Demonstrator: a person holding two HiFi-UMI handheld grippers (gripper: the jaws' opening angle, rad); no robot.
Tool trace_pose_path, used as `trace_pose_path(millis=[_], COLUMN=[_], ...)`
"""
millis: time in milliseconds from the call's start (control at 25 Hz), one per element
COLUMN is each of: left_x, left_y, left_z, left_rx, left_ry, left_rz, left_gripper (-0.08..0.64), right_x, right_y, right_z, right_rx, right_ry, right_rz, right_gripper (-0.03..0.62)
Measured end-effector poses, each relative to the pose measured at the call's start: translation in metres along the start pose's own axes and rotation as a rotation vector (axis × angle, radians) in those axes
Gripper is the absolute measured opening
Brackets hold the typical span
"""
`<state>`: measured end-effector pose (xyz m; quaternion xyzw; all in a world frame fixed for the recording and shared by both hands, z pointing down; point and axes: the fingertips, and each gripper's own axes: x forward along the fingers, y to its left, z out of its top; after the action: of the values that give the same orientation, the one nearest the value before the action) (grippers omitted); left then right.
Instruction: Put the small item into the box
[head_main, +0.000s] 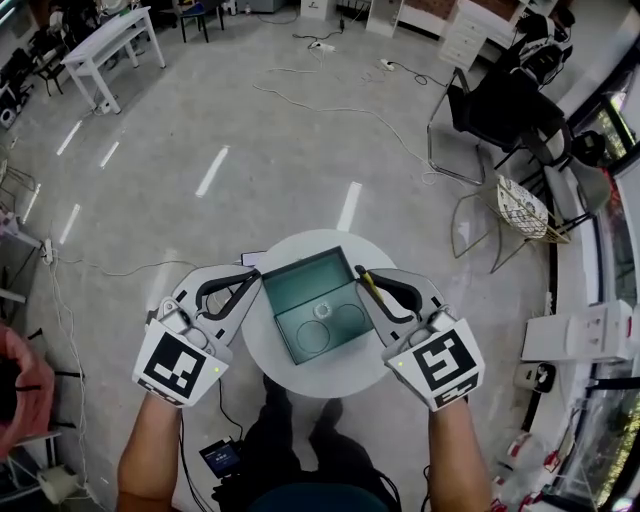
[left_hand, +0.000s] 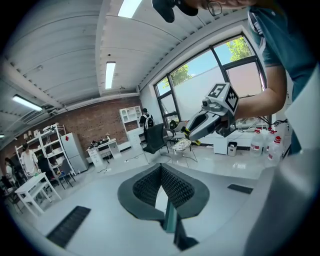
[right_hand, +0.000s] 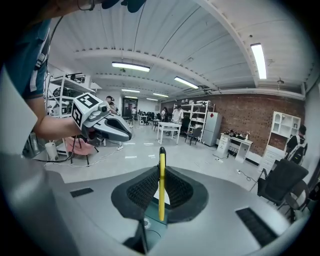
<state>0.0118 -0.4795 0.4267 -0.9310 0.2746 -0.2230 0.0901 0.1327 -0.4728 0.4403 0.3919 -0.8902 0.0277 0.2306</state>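
Observation:
An open dark teal box (head_main: 312, 305) stands on a small round white table (head_main: 300, 375). A small pale round item (head_main: 323, 311) lies on the box's floor. My right gripper (head_main: 362, 276) is at the box's right rim, shut on a thin yellow pen (right_hand: 161, 185) with a black tip that stands upright between the pads. Below the jaws, the right gripper view shows the box (right_hand: 152, 232). My left gripper (head_main: 255, 279) is shut at the box's left corner, and a teal edge (left_hand: 170, 220) shows under its jaws.
A black chair (head_main: 490, 115) and a wire chair (head_main: 520, 208) stand on the floor at the far right. A white desk (head_main: 108, 45) is at the far left. Cables (head_main: 330, 108) trail over the floor. A white unit (head_main: 585, 335) sits to the right.

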Motion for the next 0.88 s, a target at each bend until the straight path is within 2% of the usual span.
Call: trace_pose_path(millis=[320,880], left_x=[0.031,0.067], left_y=[0.014,0.033], left_z=[-0.052,-0.142], left_rx=[-0.049,-0.131], left_ry=[0.022,0.062], left_rz=[-0.017,-0.043], left_gripper=[0.018,0.018], right_x=[0.056,0.154], right_y=[-0.005,-0.002], right_z=[-0.042,-0.117], right_rx=[0.049,0.073], right_ry=[0.054,0.139], right_rz=[0.035,0.108], right_gripper=[0.061,0.061])
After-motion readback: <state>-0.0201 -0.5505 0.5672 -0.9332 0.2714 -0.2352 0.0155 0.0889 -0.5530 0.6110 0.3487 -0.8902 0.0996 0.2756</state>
